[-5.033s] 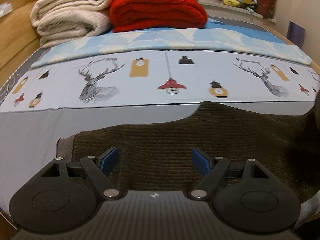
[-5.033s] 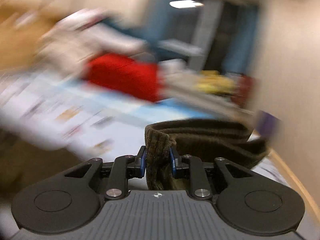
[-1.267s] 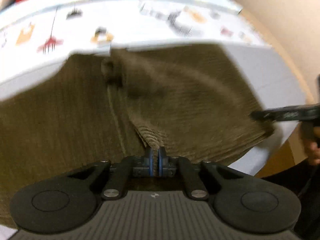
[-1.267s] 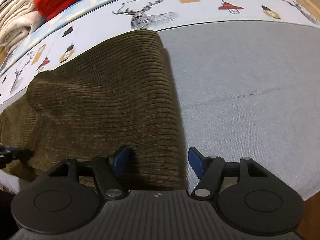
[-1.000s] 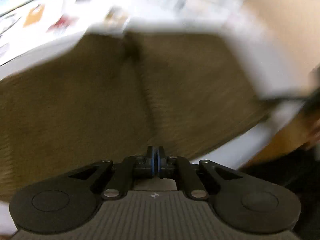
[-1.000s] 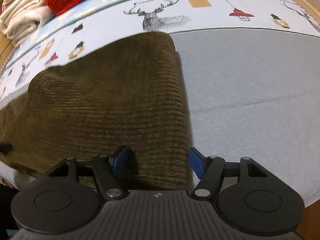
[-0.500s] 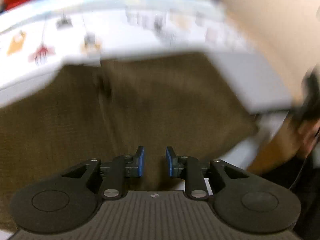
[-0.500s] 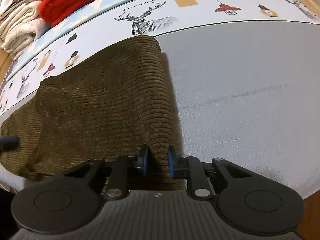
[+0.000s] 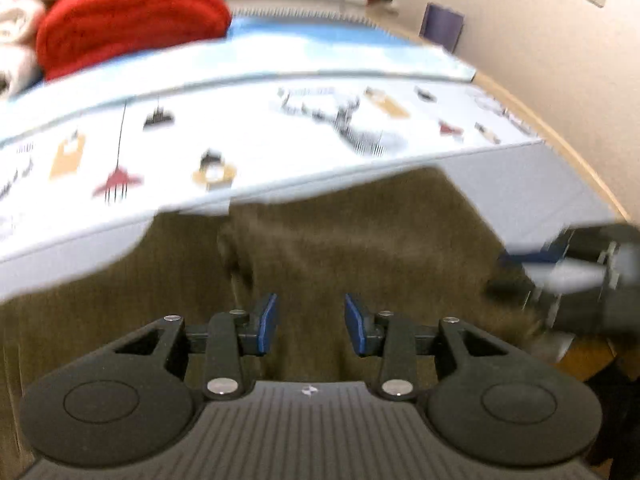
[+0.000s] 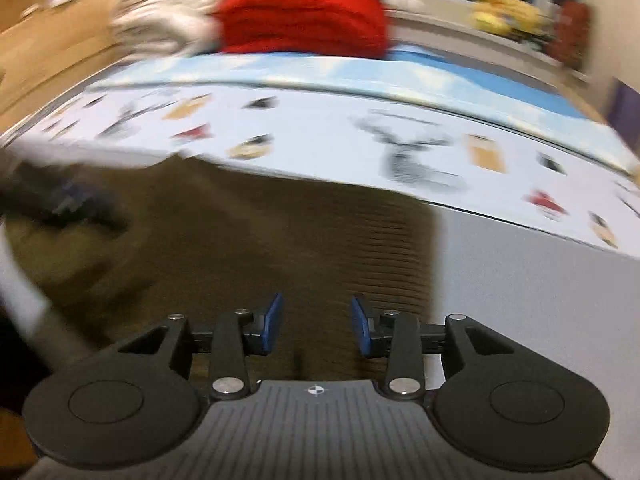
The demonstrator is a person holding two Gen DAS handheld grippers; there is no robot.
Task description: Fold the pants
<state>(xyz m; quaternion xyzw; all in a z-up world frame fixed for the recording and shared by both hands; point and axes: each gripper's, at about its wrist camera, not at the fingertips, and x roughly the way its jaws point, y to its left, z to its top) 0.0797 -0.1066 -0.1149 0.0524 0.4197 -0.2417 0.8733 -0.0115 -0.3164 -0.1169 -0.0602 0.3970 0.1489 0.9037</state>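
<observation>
Olive-brown corduroy pants [image 9: 360, 248] lie folded on the bed near its front edge; they also show in the right wrist view [image 10: 280, 240]. My left gripper [image 9: 311, 324] is open and empty just above the pants' near edge. My right gripper [image 10: 317, 324] is open and empty over the pants' right part, near their folded right edge. The right gripper shows blurred at the right of the left wrist view [image 9: 580, 268]; the left gripper shows blurred at the left of the right wrist view [image 10: 60, 200]. Both views are motion-blurred.
The bed has a grey sheet [image 10: 540, 300] and a white band printed with deer and lanterns [image 9: 320, 128]. A red folded blanket [image 9: 128, 20] and cream blankets [image 10: 160, 20] are stacked at the back. A wooden frame edge [image 9: 560, 152] runs along the right.
Both grippers have opened and let go of the pants. Both have lifted and tilted up, so more of the bed and blankets is in view.
</observation>
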